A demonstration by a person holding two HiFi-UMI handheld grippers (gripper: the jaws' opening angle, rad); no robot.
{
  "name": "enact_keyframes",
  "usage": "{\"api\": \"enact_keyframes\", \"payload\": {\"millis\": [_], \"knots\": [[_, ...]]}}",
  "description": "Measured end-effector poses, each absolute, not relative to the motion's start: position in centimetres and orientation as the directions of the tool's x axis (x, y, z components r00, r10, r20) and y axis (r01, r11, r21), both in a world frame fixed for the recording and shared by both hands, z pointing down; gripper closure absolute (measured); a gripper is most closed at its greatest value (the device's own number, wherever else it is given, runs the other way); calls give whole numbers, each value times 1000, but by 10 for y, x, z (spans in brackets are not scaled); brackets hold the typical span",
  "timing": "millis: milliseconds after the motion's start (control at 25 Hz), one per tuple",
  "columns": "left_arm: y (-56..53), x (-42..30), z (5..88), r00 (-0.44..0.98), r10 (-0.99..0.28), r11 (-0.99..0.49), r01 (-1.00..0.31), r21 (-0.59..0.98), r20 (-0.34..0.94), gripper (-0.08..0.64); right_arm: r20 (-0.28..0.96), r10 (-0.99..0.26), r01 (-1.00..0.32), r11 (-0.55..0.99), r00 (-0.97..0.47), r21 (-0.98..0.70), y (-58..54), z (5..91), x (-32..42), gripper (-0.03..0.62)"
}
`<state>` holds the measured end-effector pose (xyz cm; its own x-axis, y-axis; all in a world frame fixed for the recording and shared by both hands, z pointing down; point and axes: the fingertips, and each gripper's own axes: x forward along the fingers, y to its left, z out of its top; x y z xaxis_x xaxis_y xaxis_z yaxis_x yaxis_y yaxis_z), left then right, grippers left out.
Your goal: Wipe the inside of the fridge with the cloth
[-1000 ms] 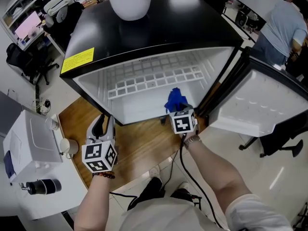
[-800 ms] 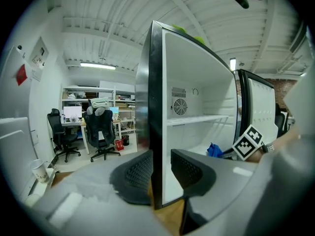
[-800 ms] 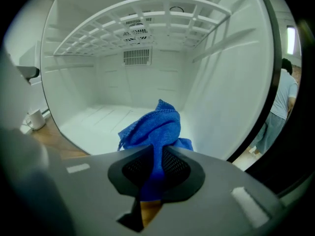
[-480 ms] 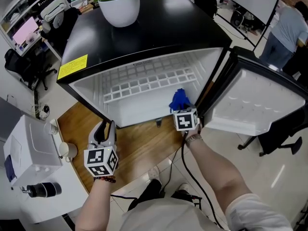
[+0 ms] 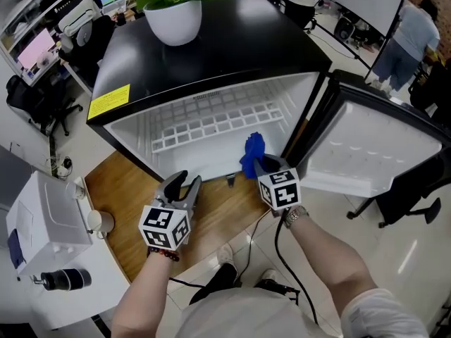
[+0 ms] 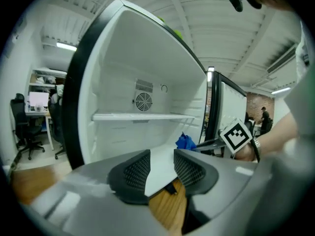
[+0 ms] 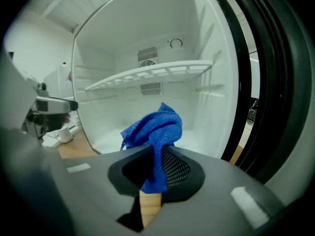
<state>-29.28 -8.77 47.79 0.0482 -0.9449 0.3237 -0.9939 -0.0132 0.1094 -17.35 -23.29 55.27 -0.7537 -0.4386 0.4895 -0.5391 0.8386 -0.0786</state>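
The black fridge [image 5: 211, 55] stands open, its white inside [image 5: 211, 153] holding one wire shelf [image 5: 211, 122]. My right gripper [image 5: 259, 166] is shut on a blue cloth [image 5: 252, 155] at the opening's lower right, just in front of the fridge floor. In the right gripper view the cloth [image 7: 155, 127] bunches up above the jaws of the gripper [image 7: 155, 168]. My left gripper [image 5: 183, 183] hovers at the fridge's lower front edge, left of the cloth. Its jaws have just been opening and nothing is between them [image 6: 161, 168]. The left gripper view shows the cloth [image 6: 185, 141] to its right.
The fridge door [image 5: 366, 153] hangs open to the right. A white plant pot [image 5: 171, 20] sits on the fridge top. A white machine [image 5: 42, 217] and a mug [image 5: 99, 220] are at the left. Wooden flooring [image 5: 211, 217] lies below. A person [image 5: 402, 41] stands far right.
My left gripper moved right and toward the fridge's front edge, and its jaws stand wider. The right gripper shifted slightly, still holding the cloth.
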Motion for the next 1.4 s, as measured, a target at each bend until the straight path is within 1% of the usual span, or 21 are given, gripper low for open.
{"api": "enact_keyframes", "payload": {"millis": [200,320,480,720,800,880,920,960,1040,1120,1200,1400], "knots": [[-111,-262,484,240,-921,-169,-956,242,306,349,412,-320,-397,911,-853,-113,-199,519,-173,543],[-121,-244,487,349,-893,-256,-914,316,284,300,367,-226,-288,950,-903,-124,-177,499,-173,543],[-126,-217,482,494,-836,-388,-840,380,238,264,310,-99,-154,976,-945,-157,-153,476,-172,543],[-124,-180,470,681,-717,-539,-676,503,148,264,263,91,29,973,-960,-230,-124,456,-166,543],[-120,-170,464,729,-675,-569,-614,547,116,300,263,125,57,966,-957,-250,-121,455,-163,543],[-118,-162,461,764,-638,-596,-566,570,92,381,273,136,64,964,-952,-257,-121,457,-161,543],[-118,-160,461,773,-628,-605,-555,571,86,405,277,137,64,964,-951,-258,-122,457,-159,543],[-119,-159,461,775,-626,-608,-553,570,86,416,280,138,64,964,-950,-258,-123,458,-158,543],[-122,-160,462,767,-634,-604,-573,555,102,482,294,132,60,969,-947,-241,-124,459,-157,543],[-126,-161,465,751,-646,-597,-609,522,137,499,326,104,39,979,-940,-198,-127,463,-157,541],[-132,-162,469,723,-668,-583,-655,480,176,507,366,49,-2,990,-929,-139,-133,467,-157,536],[-154,-172,477,606,-760,-506,-779,369,237,514,458,-150,-167,986,-876,3,-157,482,-154,522]]}}
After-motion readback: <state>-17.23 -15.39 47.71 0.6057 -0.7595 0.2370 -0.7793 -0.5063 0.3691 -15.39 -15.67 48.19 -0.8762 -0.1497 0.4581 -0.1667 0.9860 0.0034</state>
